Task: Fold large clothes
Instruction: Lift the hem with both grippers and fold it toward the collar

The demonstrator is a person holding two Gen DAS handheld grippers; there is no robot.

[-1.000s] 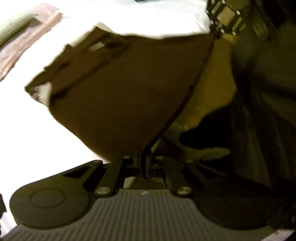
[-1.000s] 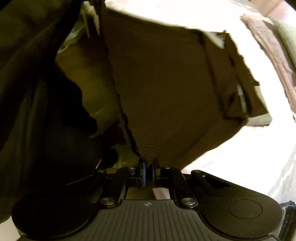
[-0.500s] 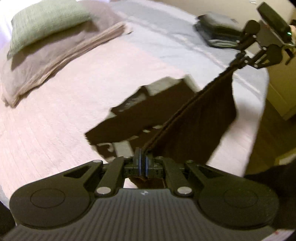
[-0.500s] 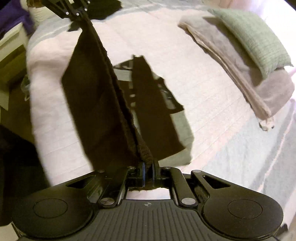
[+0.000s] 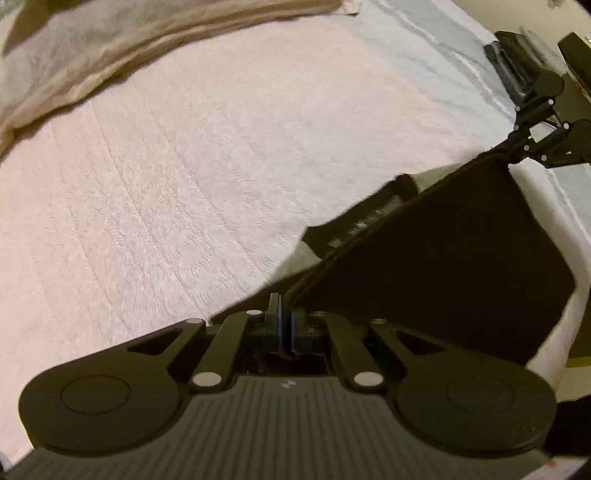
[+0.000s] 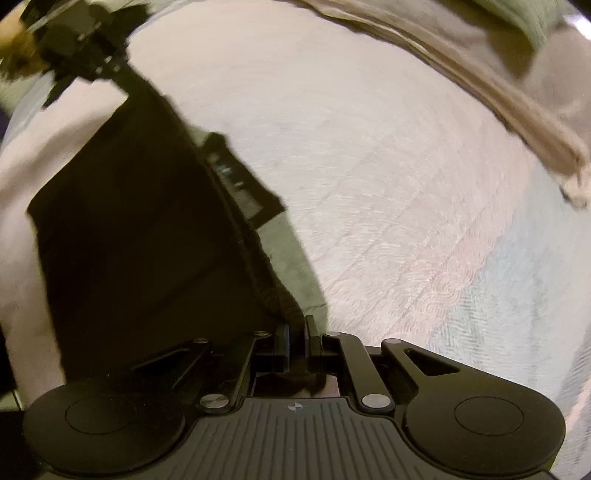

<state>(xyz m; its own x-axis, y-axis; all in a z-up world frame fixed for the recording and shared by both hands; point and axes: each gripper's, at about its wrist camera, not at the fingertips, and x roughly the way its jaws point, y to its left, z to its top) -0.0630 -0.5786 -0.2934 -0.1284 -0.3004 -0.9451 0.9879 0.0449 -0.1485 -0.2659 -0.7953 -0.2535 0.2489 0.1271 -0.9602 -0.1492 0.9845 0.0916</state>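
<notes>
A dark brown garment point(image 5: 454, 254) hangs stretched between my two grippers, low over the pale pink bedspread point(image 5: 184, 177). My left gripper point(image 5: 284, 314) is shut on one end of its ribbed top edge. In the left wrist view my right gripper point(image 5: 517, 151) pinches the far corner at the upper right. The right wrist view shows the same garment point(image 6: 140, 229) running from my right gripper point(image 6: 297, 334), shut on the ribbed edge, up to the left gripper point(image 6: 118, 79) at the top left. A lower part of the cloth with a pale label point(image 6: 236, 177) trails toward the bed.
A folded beige blanket point(image 5: 110, 48) lies along the far side of the bed, with a green pillow point(image 6: 524, 18) on it. A dark folded pile point(image 5: 517, 62) sits at the far right on the pale blue part of the cover. The bed's edge drops off at the right point(image 5: 576, 332).
Both grippers have swung the stretched garment forward and lower over the bed; the bedspread now fills both views and the hanging cloth is nearer the cover.
</notes>
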